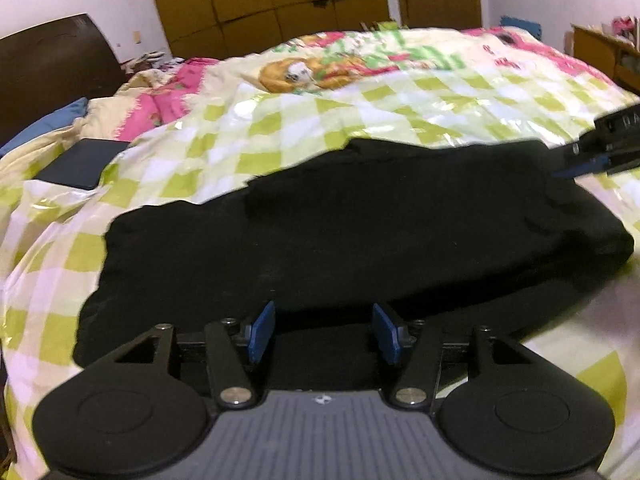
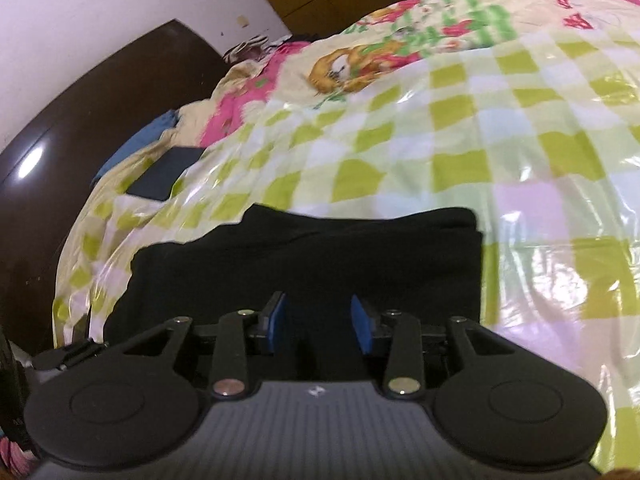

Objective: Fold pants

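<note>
While black pants [image 1: 360,232] lie folded on the checked bed cover [image 1: 280,128], left tongs [image 1: 325,332] and right tongs [image 2: 319,322] hover spread, pinching nothing.

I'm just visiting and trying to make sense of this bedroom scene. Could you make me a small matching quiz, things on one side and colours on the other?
Things:
1. pants
2. bedspread
3. headboard
4. gripper pads

Colours:
A. dark brown
B. blue
C. black
D. green and white checks

Pairs: 1-C, 2-D, 3-A, 4-B
</note>
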`<state>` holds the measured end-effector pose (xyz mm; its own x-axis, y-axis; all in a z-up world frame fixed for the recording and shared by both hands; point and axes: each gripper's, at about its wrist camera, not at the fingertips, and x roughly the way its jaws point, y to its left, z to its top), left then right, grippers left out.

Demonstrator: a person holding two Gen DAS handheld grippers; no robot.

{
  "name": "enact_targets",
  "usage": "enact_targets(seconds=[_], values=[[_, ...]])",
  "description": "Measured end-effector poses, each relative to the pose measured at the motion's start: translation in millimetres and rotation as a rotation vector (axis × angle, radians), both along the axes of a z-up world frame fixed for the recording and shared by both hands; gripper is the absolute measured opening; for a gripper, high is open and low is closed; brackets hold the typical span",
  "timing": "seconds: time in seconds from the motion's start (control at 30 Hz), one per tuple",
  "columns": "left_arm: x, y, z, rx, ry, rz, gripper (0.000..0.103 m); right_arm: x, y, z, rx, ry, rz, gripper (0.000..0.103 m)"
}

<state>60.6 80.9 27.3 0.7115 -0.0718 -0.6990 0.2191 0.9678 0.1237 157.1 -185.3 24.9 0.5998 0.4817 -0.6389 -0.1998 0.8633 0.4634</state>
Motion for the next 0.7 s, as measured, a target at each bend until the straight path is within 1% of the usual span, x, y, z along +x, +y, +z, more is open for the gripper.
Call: enact_targets(seconds=[0.07, 0.17, 0.2, 0.27, 0.33, 0.4, 0.47, 0.53, 0.63, 0.7], values=[[1, 8, 3, -0.016, -0.011, 0.016, 0.068, 1, 11, 4, -0.008, -0.009, 0.023, 0.038], [4, 16, 1, -0.020, -0.009, 0.041, 0.068, 2, 34, 7, 0.023, -0.021, 0.097, 0.038], [4, 18, 1, -0.024, -0.008, 0.046, 0.068, 2, 47, 8, 0.025, -0.030, 0.142, 0.039], [-2, 26, 0, -0.020, -0.005, 0.051, 0.068, 0, 77, 9, 0.002, -0.048, 0.233, 0.044], [-11, 35, -1, 0.000, -0.002, 0.055, 0.068, -3, 108, 6, -0.025, -0.065, 0.337, 0.044], [-20, 46, -4, 0.025, 0.003, 0.055, 0.068, -9, 142, 1, -0.104, -0.108, 0.428, 0.044], [-28, 59, -4, 0.024, 0.002, 0.057, 0.069, -10, 170, -6, -0.164, -0.127, 0.495, 0.044], [-31, 69, -4, 0.016, -0.002, 0.065, 0.070, -6, 189, -15, -0.168, -0.117, 0.528, 0.044], [-31, 82, -5, -0.020, -0.014, 0.075, 0.076, -2, 215, -27, -0.264, -0.142, 0.545, 0.045], [-29, 87, -8, -0.045, -0.013, 0.072, 0.076, -2, 226, -32, -0.322, -0.179, 0.545, 0.046]])
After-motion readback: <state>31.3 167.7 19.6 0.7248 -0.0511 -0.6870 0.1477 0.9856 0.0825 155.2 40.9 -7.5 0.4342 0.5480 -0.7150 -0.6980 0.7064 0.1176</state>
